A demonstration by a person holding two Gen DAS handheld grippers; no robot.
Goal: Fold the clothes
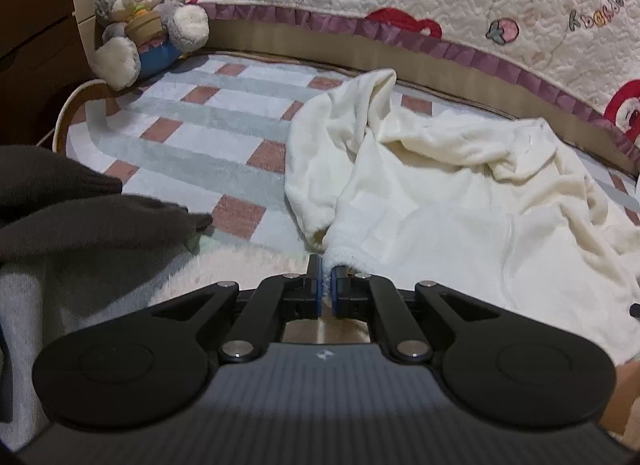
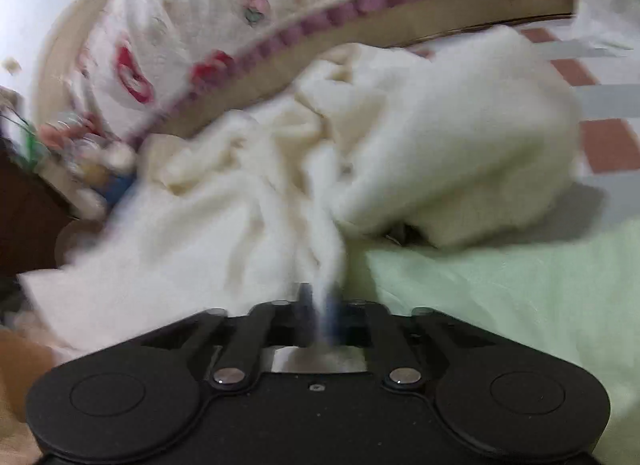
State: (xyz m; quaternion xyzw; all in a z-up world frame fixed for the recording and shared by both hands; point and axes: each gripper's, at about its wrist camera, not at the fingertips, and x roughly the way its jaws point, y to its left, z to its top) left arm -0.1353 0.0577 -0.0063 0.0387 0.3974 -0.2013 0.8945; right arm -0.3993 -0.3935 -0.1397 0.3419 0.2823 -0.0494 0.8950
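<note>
Left gripper (image 1: 327, 279) tilted downward, jaws pinched tight on a fold of the cream fleece garment (image 1: 460, 201), right gripper (image 2: 320, 305) also angled down (its view blurred), jaws nearly together with a bunched strand of the same fleece between them

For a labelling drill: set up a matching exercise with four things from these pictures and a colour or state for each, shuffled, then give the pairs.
Things:
1. cream garment
2. stuffed rabbit
3. dark cloth
4. left gripper

Descriptions:
A. sits upright in the far corner
B. lies crumpled on the checked blanket
C. shut on a fold of cream fabric
D. brown-grey, at the left edge of the view

Pairs: 1-B, 2-A, 3-D, 4-C
</note>
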